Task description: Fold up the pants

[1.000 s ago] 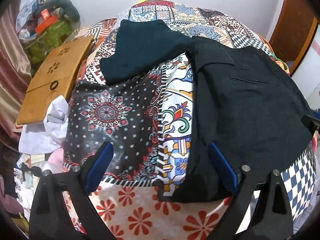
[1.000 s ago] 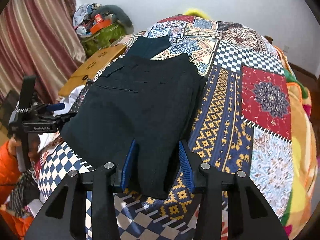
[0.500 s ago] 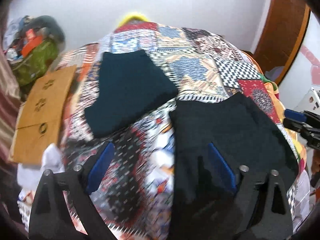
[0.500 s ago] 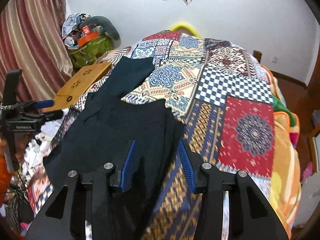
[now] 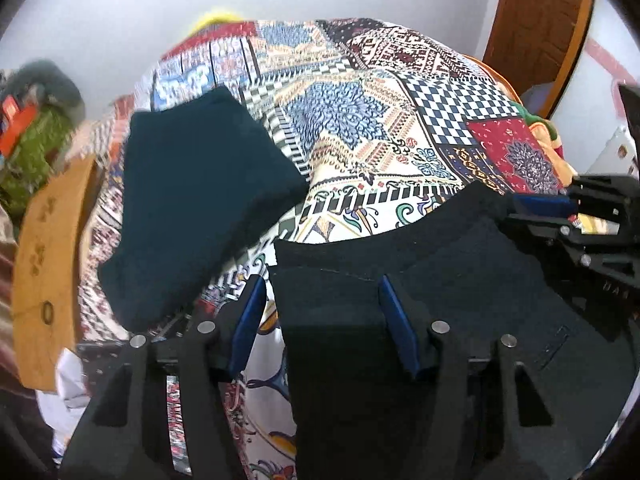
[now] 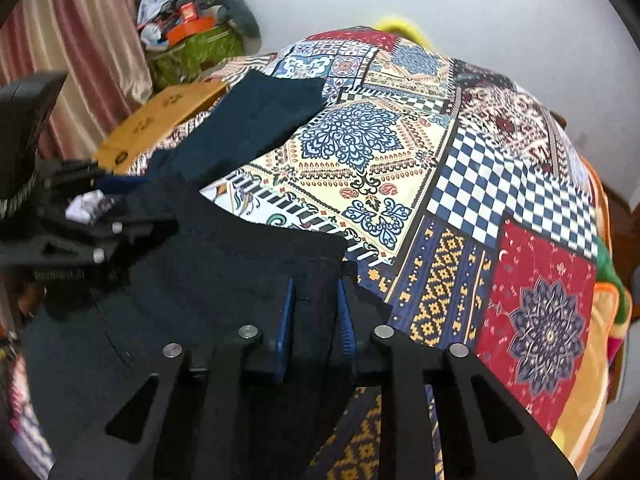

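The dark navy pants (image 5: 448,292) are lifted off the patchwork bedspread (image 5: 360,120), stretched between both grippers. My left gripper (image 5: 324,320) holds one corner of the fabric between its blue pads. My right gripper (image 6: 314,312) is shut on the other corner; the pants (image 6: 192,292) hang to its left. Each gripper shows in the other's view, the right one at the right edge (image 5: 568,216) and the left one at the left edge (image 6: 80,220).
A folded dark teal garment (image 5: 200,208) lies on the bed's far left, also in the right wrist view (image 6: 256,120). A wooden board (image 5: 48,264) leans beside the bed. A green bag with clutter (image 6: 192,48) sits by the curtain. A brown door (image 5: 540,20) is at right.
Both grippers have lifted the pants' near edge up and carried it forward over the rest of the garment. The left gripper has narrowed onto the fabric.
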